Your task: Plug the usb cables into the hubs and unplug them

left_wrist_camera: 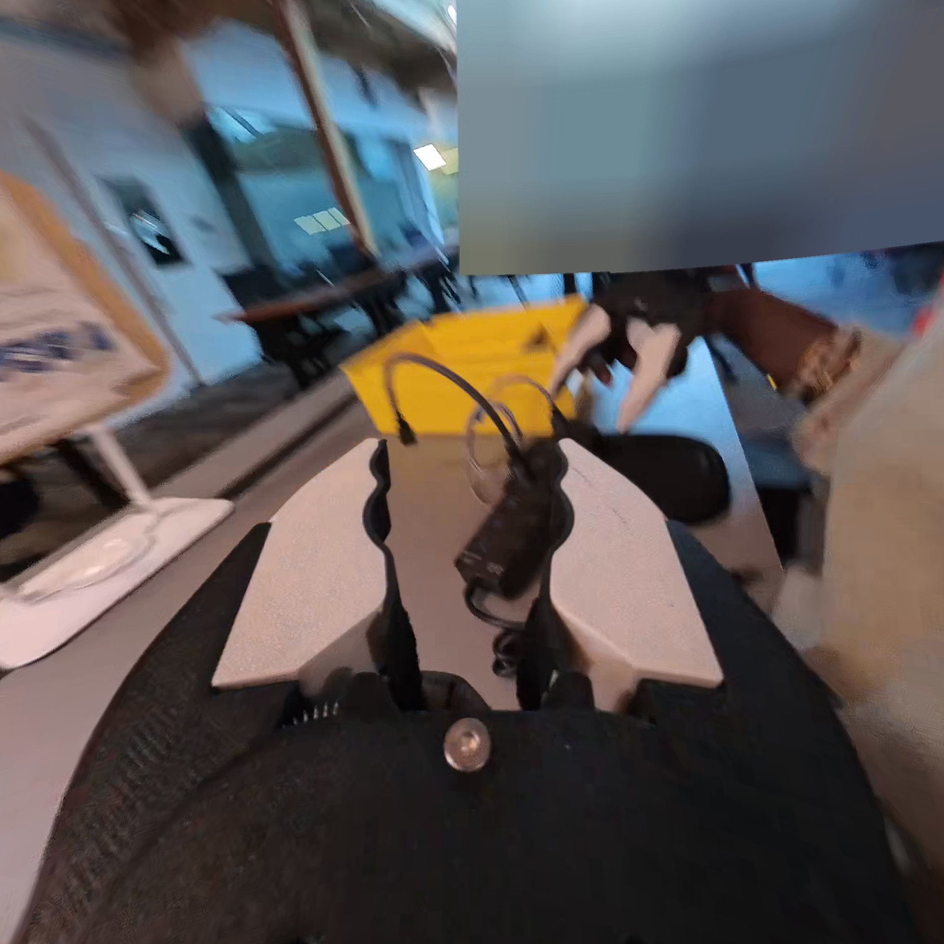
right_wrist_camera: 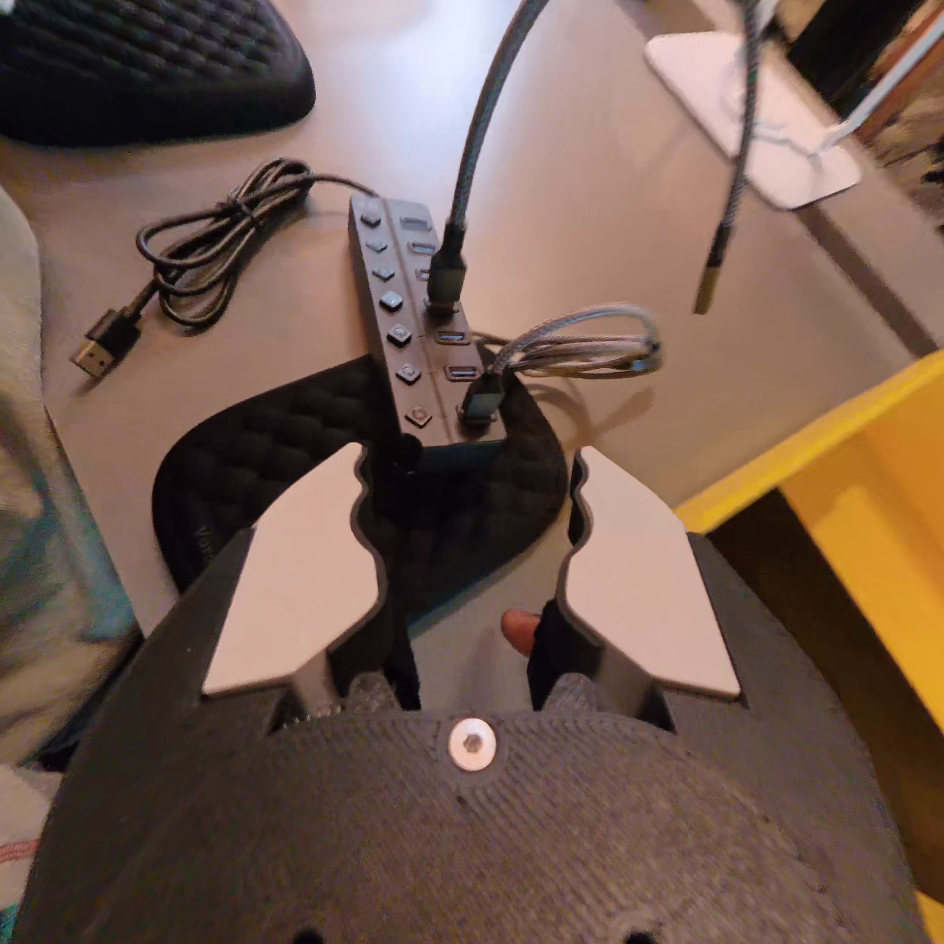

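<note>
A dark multi-port USB hub (right_wrist_camera: 403, 306) lies on the grey table (right_wrist_camera: 613, 230), its near end on a black padded rest (right_wrist_camera: 286, 490). A braided cable's plug (right_wrist_camera: 447, 276) stands in a middle port; the cable arches up and its free end (right_wrist_camera: 707, 291) hangs in the air. A second plug (right_wrist_camera: 482, 403) sits in the nearest port beside its coiled bundle (right_wrist_camera: 577, 347). My right gripper (right_wrist_camera: 470, 452) is open and empty just short of the hub. My left gripper (left_wrist_camera: 470, 449) is open, with the hub (left_wrist_camera: 511, 531) between its fingers near the right one.
The hub's own bundled lead (right_wrist_camera: 204, 255) and plug (right_wrist_camera: 99, 347) lie to the left. A second black pad (right_wrist_camera: 143, 66) is at the far left. A yellow bin (right_wrist_camera: 843, 511) stands at the right. A white stand base (right_wrist_camera: 751, 112) is at the far right. About 25 centimetres separates my left fingertips from my right. Left tips and right tips are each some 15 centimetres from the hub's own bundled lead (right_wrist_camera: 204, 255).
</note>
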